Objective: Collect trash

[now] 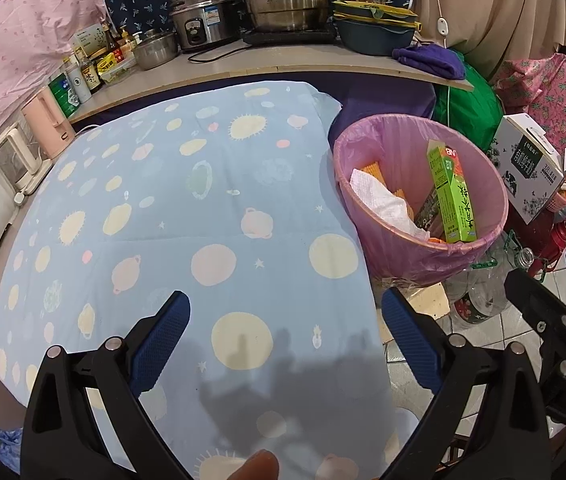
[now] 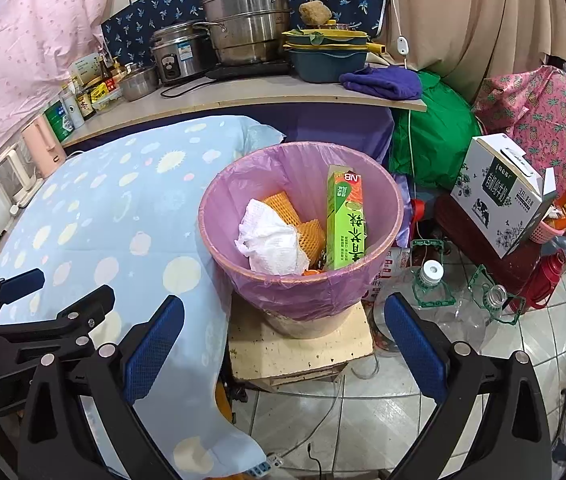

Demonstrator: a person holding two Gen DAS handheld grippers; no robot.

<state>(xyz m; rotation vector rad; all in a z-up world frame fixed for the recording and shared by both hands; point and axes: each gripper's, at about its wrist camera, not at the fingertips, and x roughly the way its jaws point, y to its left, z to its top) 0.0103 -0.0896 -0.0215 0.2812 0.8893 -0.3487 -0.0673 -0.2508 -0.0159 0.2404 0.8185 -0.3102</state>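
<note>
Both pairs of tongs gape wide with nothing between their blue pads — the left tongs (image 1: 285,330) hover over the desk (image 1: 187,216), which is draped in a pale blue cloth printed with suns and planets, while the right tongs (image 2: 283,334) hang above the tiled floor (image 2: 367,428) just in front of the trash bin (image 2: 303,296). That bin, lined with a pink bag, stands on a worn board (image 2: 303,354) right beside the desk's edge. Inside it lie the collected pieces — a crumpled white paper towel (image 2: 273,242), orange foam netting (image 2: 309,232) behind it, and a green drink carton (image 2: 345,220) leaning upright against the wall of the bin. Clear plastic bottles (image 2: 443,300) sit on the floor to the right of the bin.
</note>
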